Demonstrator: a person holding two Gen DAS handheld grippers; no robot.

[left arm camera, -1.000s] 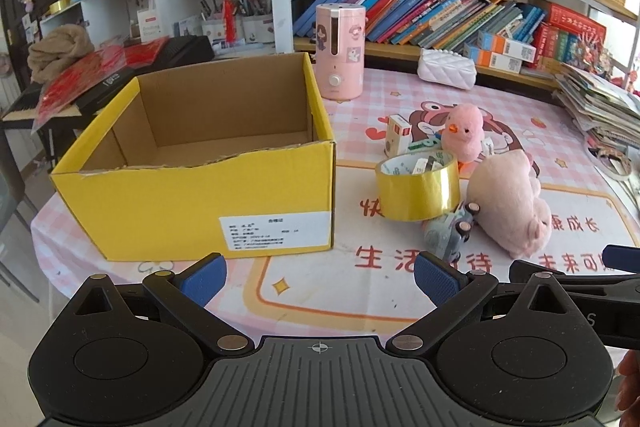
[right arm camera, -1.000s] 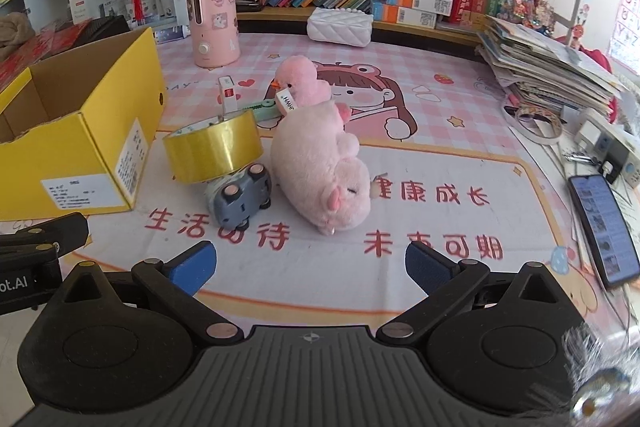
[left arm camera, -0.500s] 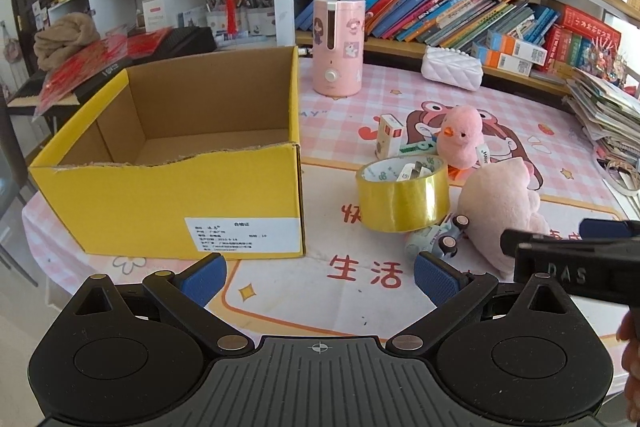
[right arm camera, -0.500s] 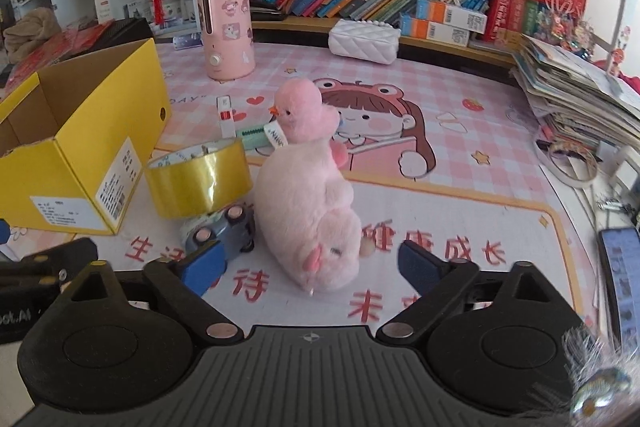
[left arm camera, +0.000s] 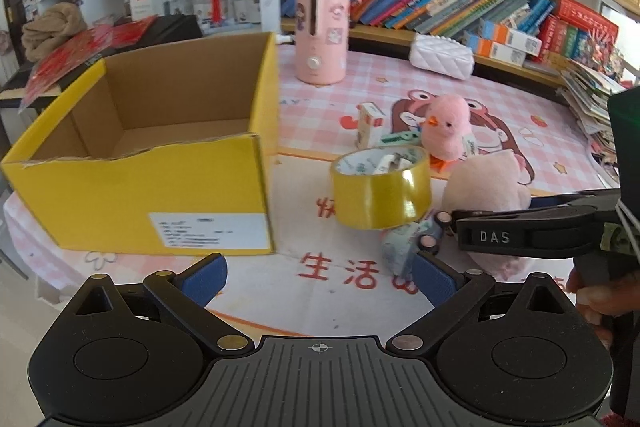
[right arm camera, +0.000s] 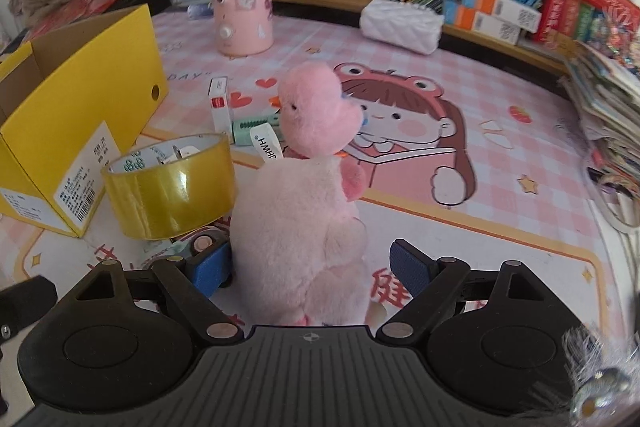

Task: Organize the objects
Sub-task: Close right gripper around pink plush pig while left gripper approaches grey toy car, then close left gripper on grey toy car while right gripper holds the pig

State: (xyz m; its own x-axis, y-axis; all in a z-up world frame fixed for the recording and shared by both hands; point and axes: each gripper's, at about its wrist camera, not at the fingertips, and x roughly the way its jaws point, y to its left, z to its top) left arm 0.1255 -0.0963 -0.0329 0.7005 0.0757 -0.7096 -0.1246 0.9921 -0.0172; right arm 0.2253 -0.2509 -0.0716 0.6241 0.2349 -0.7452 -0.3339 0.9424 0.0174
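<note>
1. Presently, the right gripper (right arm camera: 310,265) straddles the pale pink plush toy (right arm camera: 300,227); its jaws have just been closing, with the plush between them. The left pad (right arm camera: 210,267) sits at the toy's flank; the right pad (right arm camera: 410,267) stands clear of the fur, so no grip is made yet

2. The left gripper (left arm camera: 320,277) is released, jaws wide, nothing between them; bare printed table mat (left arm camera: 348,275) lies ahead of its tips

3. The yellow cardboard box (left arm camera: 160,187) stands open-topped ahead and to the left of the left gripper, apparently empty. Judged: it is the receptacle, kept open for drop-ins

4. The tape roll (right arm camera: 172,187) lies ahead-left of the right gripper, touching or just beside the plush; a small toy car (right arm camera: 196,247) sits under its near edge, against the left pad

5. The pink duck plush (right arm camera: 316,115) stands directly beyond the held-for toy, touching its far end; a small white carton (right arm camera: 220,103) lies further ahead-left

6. Judged: the items are bunched together, so closing may catch the car alongside the plush

7. Judged: the left gripper hangs near the box to be ready for a following item
</note>
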